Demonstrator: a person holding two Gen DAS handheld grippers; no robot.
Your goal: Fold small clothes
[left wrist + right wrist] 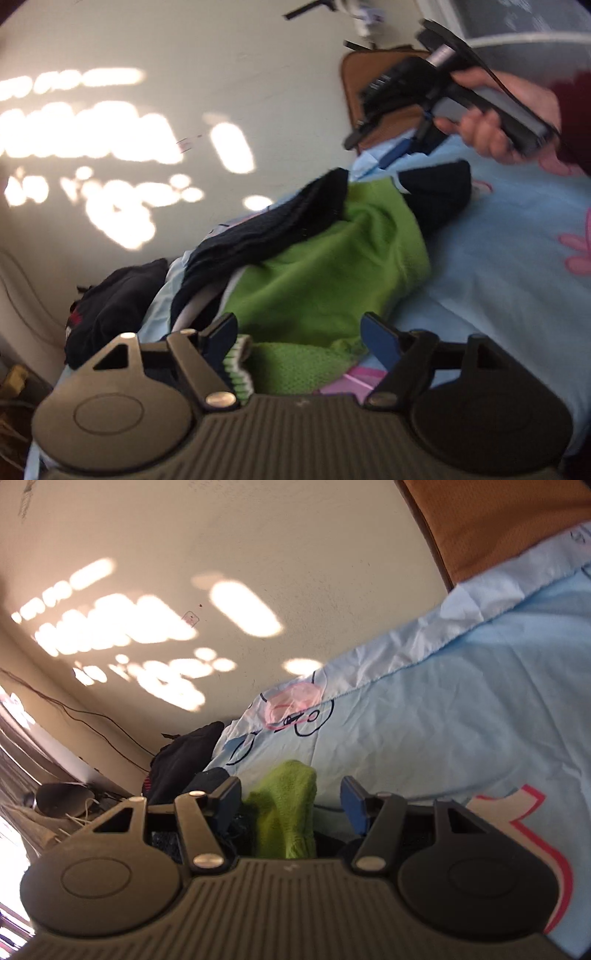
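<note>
From my left wrist, my left gripper (299, 332) stands spread over a crumpled green knit garment (325, 273) with dark sleeves, lying on the pale blue cartoon-print bedsheet (509, 266); nothing is pinched. My right hand (506, 122) holds the right gripper (373, 122) beyond.

From my right wrist, its blue pads (352, 805) stand apart, green knit between them, untouched.

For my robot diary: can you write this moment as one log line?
left gripper: open over green knit garment | right gripper: open, green cloth between fingers | surface: blue cartoon bedsheet
</note>
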